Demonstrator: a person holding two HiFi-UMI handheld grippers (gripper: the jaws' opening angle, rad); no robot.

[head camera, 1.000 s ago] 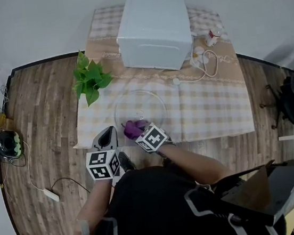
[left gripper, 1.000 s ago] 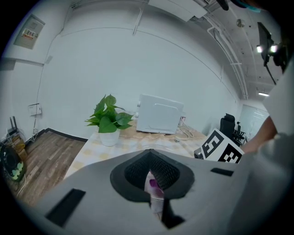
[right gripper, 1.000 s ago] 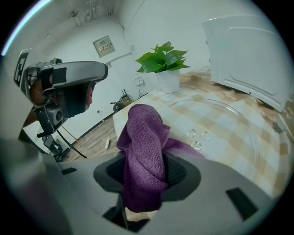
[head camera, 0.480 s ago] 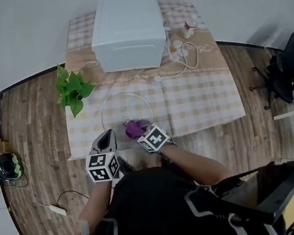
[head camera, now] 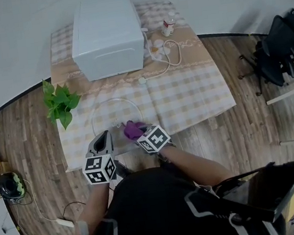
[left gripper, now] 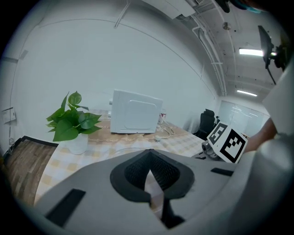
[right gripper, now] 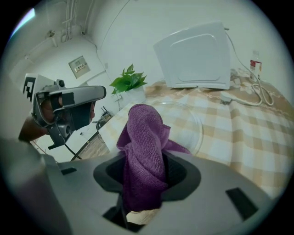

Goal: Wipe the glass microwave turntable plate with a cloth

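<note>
The clear glass turntable plate (head camera: 116,117) lies flat on the checked tablecloth (head camera: 187,95), in front of the white microwave (head camera: 106,33). My right gripper (head camera: 138,132) is shut on a bunched purple cloth (head camera: 132,128), which sits at the plate's near right rim. In the right gripper view the cloth (right gripper: 143,137) stands up between the jaws, with the plate (right gripper: 190,126) just beyond it. My left gripper (head camera: 103,142) hovers at the plate's near left rim. Its jaws are shut with nothing between them, as the left gripper view (left gripper: 149,158) shows.
A potted green plant (head camera: 58,102) stands on the table's left edge. A white cable and plug (head camera: 156,47) and a small bottle (head camera: 167,26) lie right of the microwave. The table's near edge runs just under both grippers. An office chair (head camera: 279,43) stands far right.
The head view has swung, so the table and microwave have drifted left in the picture. Both grippers keep their places at the plate's near rim, and the cloth stays held.
</note>
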